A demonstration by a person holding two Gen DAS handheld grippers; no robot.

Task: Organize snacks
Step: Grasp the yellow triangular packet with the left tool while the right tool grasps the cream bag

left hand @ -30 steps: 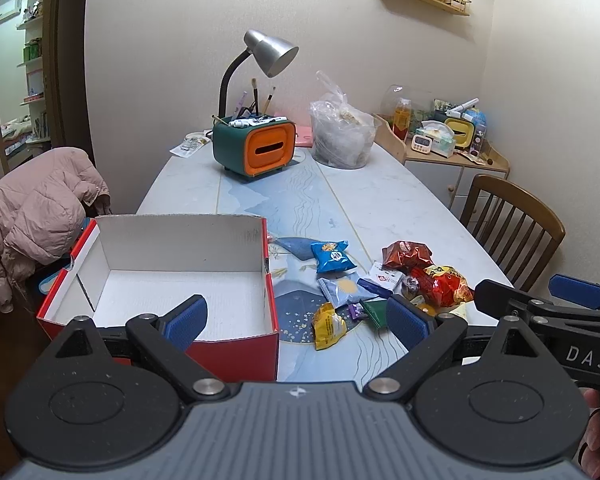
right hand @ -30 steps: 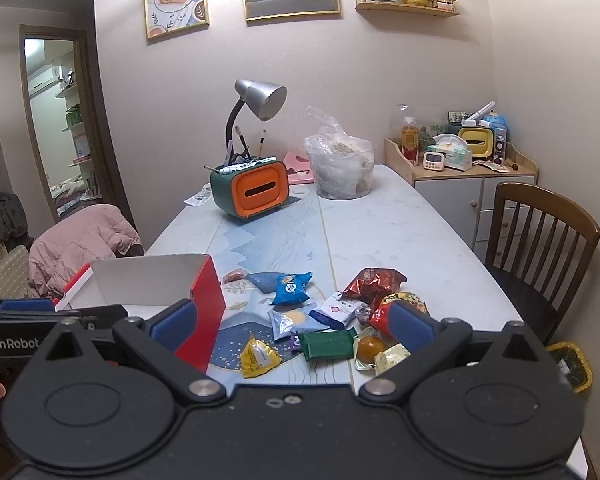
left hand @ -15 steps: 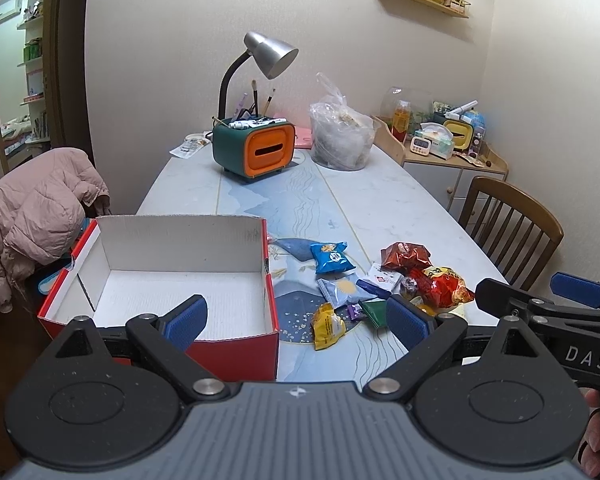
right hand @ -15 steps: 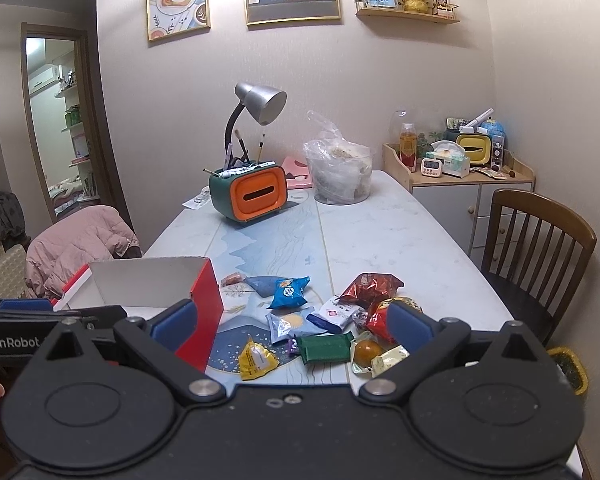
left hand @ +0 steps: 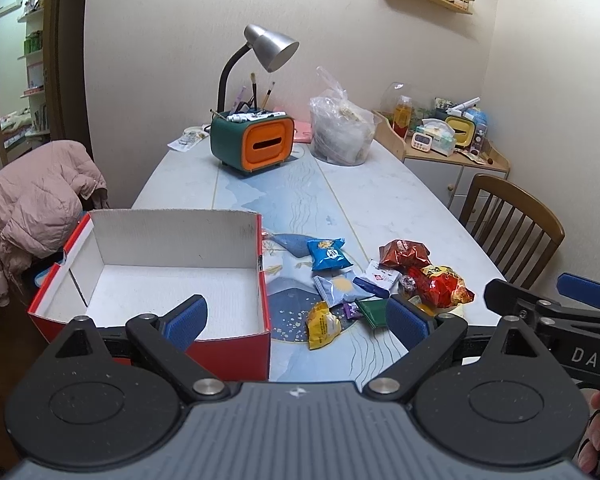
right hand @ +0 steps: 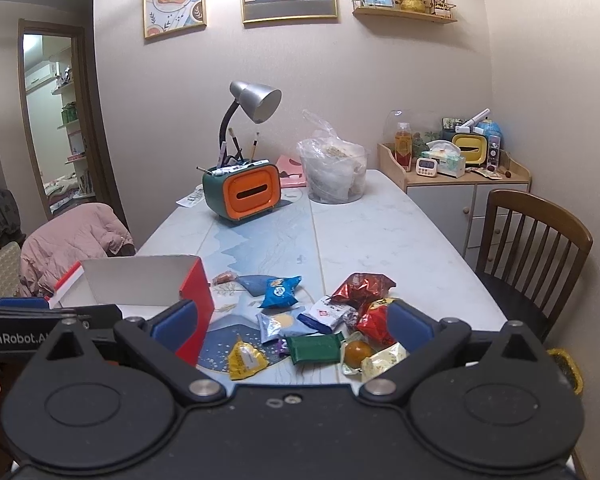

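An empty red cardboard box (left hand: 228, 348) with a white inside stands at the table's near left; it also shows in the right wrist view (right hand: 194, 300). To its right lies a heap of snack packets: a blue bag (left hand: 327, 255), a yellow packet (left hand: 321, 325), a green bar (right hand: 314, 349), red bags (left hand: 440, 285) and others. My left gripper (left hand: 296, 320) is open and empty, held above the box's near right corner. My right gripper (right hand: 292, 320) is open and empty above the near snacks.
An orange-green tissue holder with a desk lamp (left hand: 256, 148) and a clear plastic bag (left hand: 340, 136) stand at the table's far end. A wooden chair (right hand: 528, 248) is on the right, a pink jacket on a chair (left hand: 36, 208) on the left.
Both grippers have stayed open and almost still. The right wrist view has tilted up slightly, showing more of the wall.
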